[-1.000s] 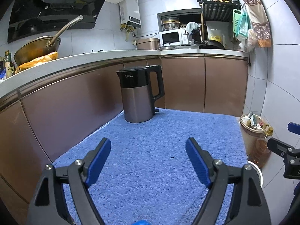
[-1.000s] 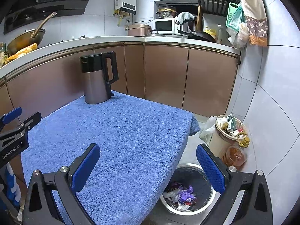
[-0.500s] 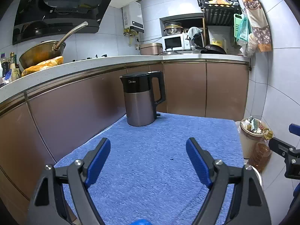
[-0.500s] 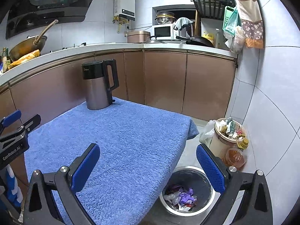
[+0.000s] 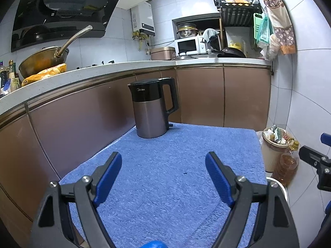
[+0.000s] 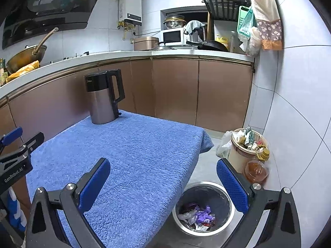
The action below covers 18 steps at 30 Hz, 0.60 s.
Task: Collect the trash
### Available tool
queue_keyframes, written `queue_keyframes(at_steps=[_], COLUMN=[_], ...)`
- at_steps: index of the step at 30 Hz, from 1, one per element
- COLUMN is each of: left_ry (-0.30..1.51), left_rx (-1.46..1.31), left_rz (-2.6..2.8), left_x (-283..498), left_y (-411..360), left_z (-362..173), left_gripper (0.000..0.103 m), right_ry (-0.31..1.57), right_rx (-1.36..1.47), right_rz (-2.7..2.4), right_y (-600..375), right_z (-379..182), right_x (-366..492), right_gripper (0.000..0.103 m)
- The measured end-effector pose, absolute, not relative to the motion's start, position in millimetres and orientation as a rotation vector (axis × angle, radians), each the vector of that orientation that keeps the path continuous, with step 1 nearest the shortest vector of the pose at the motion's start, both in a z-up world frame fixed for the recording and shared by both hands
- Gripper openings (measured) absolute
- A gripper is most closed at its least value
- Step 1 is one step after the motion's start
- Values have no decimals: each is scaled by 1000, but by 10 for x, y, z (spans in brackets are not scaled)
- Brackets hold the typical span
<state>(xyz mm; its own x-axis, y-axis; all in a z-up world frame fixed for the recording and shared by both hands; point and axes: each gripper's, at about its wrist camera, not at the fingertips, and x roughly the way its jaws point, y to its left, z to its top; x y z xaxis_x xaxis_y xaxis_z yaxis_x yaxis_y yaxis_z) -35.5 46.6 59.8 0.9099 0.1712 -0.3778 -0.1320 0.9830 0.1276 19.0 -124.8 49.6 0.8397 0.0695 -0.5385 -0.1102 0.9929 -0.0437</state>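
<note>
Blue towel (image 5: 165,177) covers the table in a small kitchen, and a kettle (image 5: 152,107) stands at its far left corner. My left gripper (image 5: 163,174) and right gripper (image 6: 163,179) both have jaws wide apart, holding nothing. Trash (image 6: 196,217) lies in the metal bin (image 6: 227,188) on the floor, right of the table.

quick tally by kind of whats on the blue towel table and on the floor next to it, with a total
kettle: 1, on the blue towel
steel bin with trash inside: 1, on the floor
beige bin, overfull: 1, on the floor
oil bottle: 1, on the floor beside the beige bin
loose trash on the towel: 0
total: 4
</note>
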Motion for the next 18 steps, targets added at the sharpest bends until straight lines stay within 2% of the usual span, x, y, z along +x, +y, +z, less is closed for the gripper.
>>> queue_keyframes(at_steps=[18], left_ry=[403], left_rx=[104], left_rz=[170], left_x=[-398], left_y=[446], left_z=[551], left_gripper=[82], right_ry=[552], right_rx=[-87], right_rz=[72], right_y=[-1260], right_z=[502], right_x=[112], right_gripper=[103])
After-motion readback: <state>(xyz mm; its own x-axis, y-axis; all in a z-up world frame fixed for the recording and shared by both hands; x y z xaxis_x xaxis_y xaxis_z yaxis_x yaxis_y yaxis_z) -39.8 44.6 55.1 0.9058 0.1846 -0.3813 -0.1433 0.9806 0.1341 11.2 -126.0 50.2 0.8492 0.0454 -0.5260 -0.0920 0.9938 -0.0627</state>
